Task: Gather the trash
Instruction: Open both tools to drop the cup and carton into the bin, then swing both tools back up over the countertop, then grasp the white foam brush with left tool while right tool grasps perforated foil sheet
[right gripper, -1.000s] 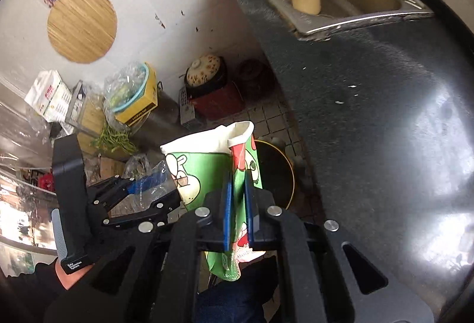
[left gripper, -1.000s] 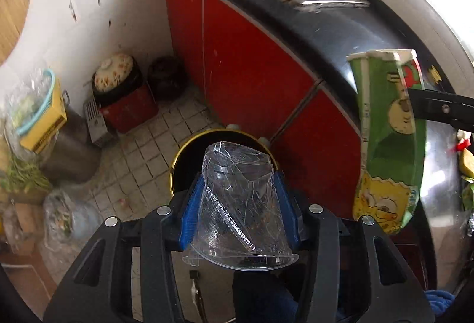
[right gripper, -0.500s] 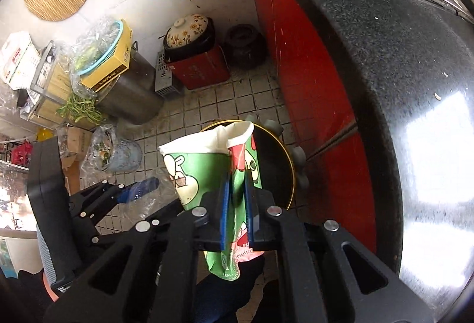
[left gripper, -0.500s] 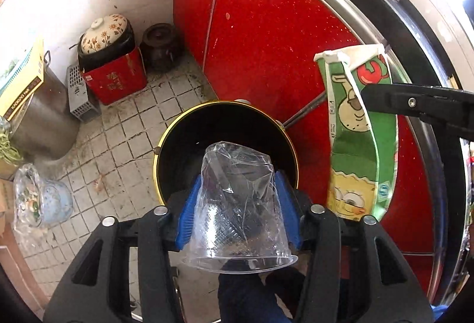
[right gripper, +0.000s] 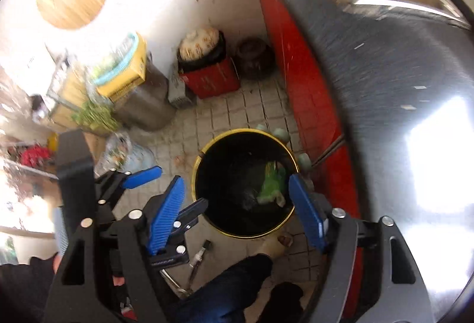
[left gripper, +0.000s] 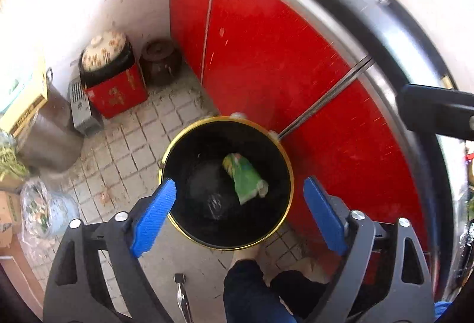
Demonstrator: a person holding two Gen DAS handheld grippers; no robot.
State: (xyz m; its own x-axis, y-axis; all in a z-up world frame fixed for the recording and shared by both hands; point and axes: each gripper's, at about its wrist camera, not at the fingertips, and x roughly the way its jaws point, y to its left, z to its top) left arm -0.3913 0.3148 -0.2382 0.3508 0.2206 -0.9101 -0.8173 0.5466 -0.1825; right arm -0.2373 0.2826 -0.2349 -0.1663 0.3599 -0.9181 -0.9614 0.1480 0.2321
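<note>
Two pieces of trash lay inside the black bin (left gripper: 226,237) with the gold rim: the green snack packet (left gripper: 244,179) against its far-right wall, and what looked like the crumpled clear cup (left gripper: 214,206) just nearer, too dim to be sure of. Both had evidently been dropped from straight above the bin's mouth. The left gripper (left gripper: 240,213) hung over the bin, its jaws having just opened wide with nothing between them. The right gripper (right gripper: 237,207) hovered over the same opening, jaws likewise just spread and empty. Just behind the bin stood the red cabinet doors (left gripper: 266,41); beside its near rim was the person's foot (right gripper: 277,244), probably planted close to steady the drop.
</note>
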